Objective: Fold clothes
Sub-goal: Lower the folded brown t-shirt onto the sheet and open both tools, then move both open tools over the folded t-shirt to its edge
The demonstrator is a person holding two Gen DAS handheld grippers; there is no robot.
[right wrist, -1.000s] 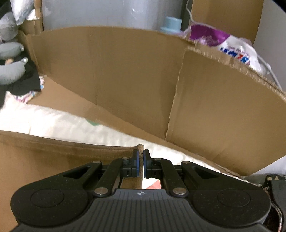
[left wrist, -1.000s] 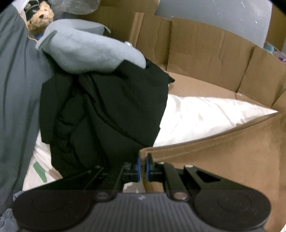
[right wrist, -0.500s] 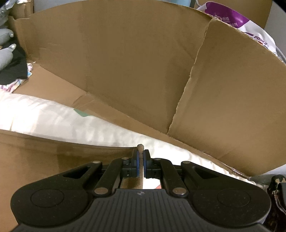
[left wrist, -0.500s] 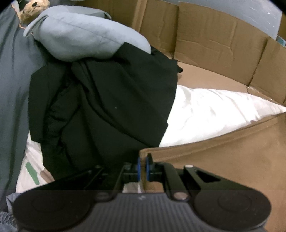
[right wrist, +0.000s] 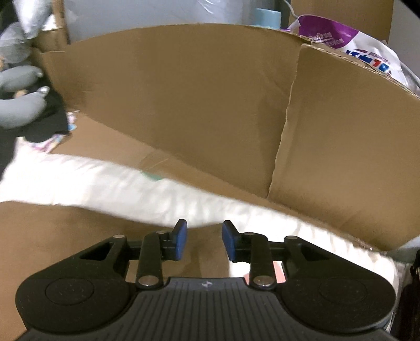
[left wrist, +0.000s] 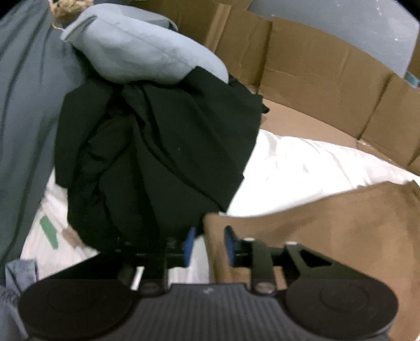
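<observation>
A cardboard wall (right wrist: 183, 86) of creased, joined panels curved around the white bedding (right wrist: 86, 181). Behind its torn top edge sat a purple-and-white plastic bag (right wrist: 349, 39) and a pale blue cylinder (right wrist: 267, 17). At the far left a grey cushion (left wrist: 141, 52) lay beside a tan plush toy (left wrist: 65, 8), partly cut off

There were one brown garment (left wrist: 328, 230), one black garment (left wrist: 157, 157), one white sheet (left wrist: 302, 173), and two grippers.

Purple-white bag (right wrist: 349, 39) — print too blurred
</observation>
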